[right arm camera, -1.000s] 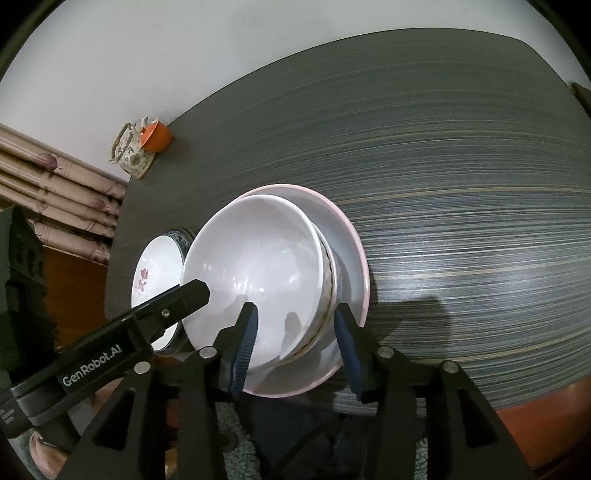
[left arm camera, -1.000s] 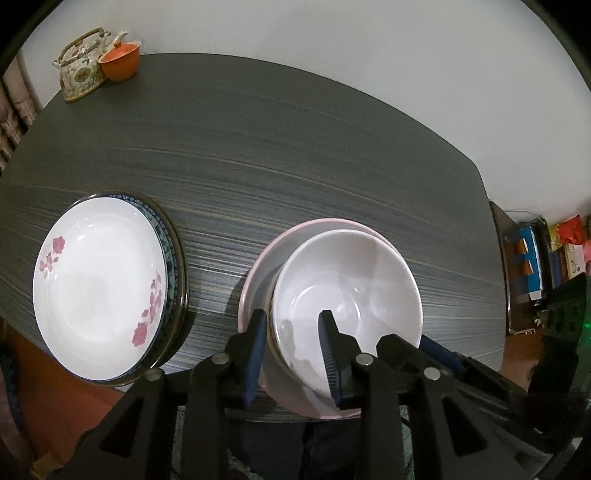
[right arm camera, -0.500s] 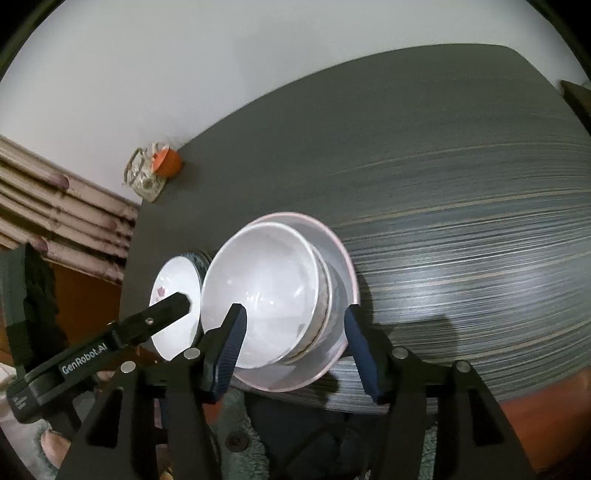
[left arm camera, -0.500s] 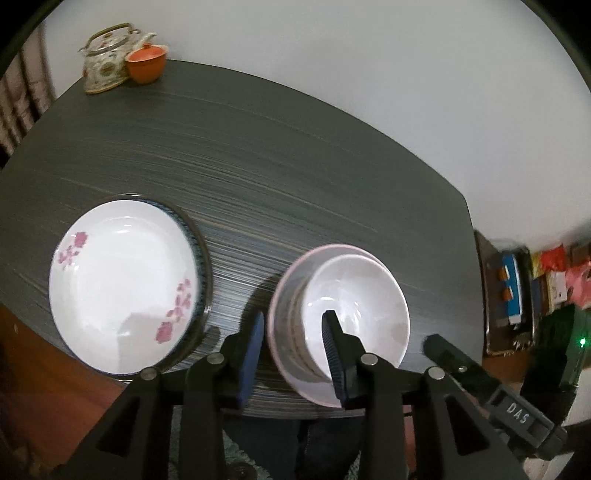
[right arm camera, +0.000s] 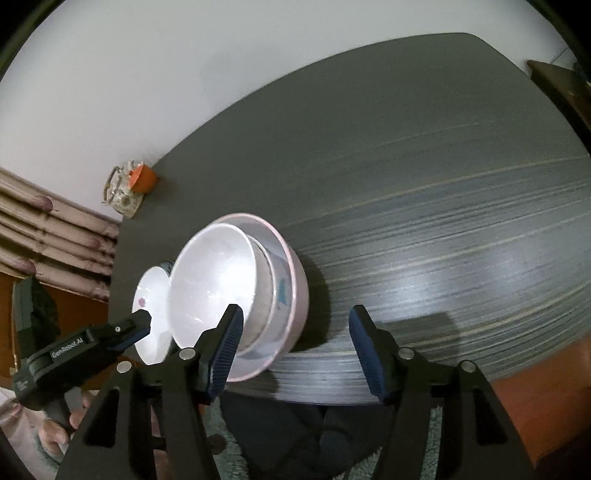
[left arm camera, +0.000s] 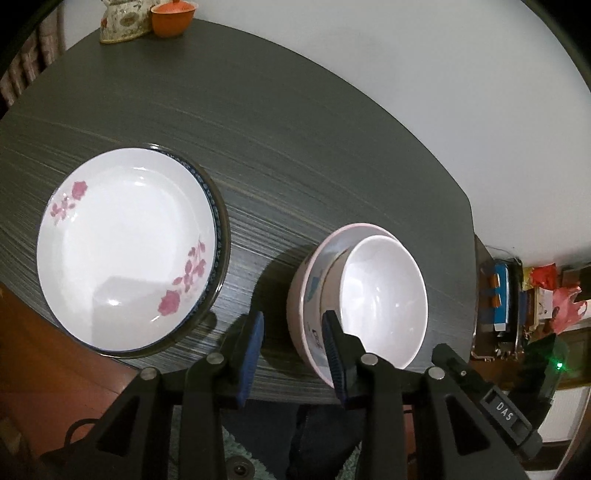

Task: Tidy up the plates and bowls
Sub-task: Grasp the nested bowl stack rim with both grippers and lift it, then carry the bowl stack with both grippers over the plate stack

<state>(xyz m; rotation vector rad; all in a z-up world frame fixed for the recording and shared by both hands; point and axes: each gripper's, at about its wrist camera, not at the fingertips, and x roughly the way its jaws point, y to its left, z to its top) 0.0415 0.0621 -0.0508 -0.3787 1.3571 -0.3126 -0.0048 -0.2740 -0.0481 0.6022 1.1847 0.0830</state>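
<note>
1. Bowl stack, lower centre-right of the left wrist view: white bowl (left arm camera: 384, 299) nested in a second bowl (left arm camera: 314, 295) with blue marks on its wall, both inside a pink bowl (left arm camera: 295, 314). Stack sits on the bench (left arm camera: 295, 129) near its front edge.
2. Same stack at centre-left of the right wrist view; white bowl (right arm camera: 214, 284) on top, pink bowl (right arm camera: 299, 295) outermost.
3. Plates, left of the left wrist view: flowered plate (left arm camera: 125, 247) lies on a blue-rimmed plate (left arm camera: 218, 225), only the rim of the lower one showing. Well apart from the bowl stack.
4. Left tool (left arm camera: 293, 354): fingers apart, holding nothing. Right pad (left arm camera: 330, 354) overlaps the stack's near wall in the frame; contact cannot be told.
5. Right tool (right arm camera: 295, 350): fingers wide apart, holding nothing. Left pad (right arm camera: 225, 347) overlaps the stack's near side in the frame; contact cannot be told.
6. Far corner of bench, upper left: teapot (left arm camera: 122, 22) just beside an orange cup (left arm camera: 171, 18).
7. Curtain (right arm camera: 55, 236) at left of the right wrist view.
</note>
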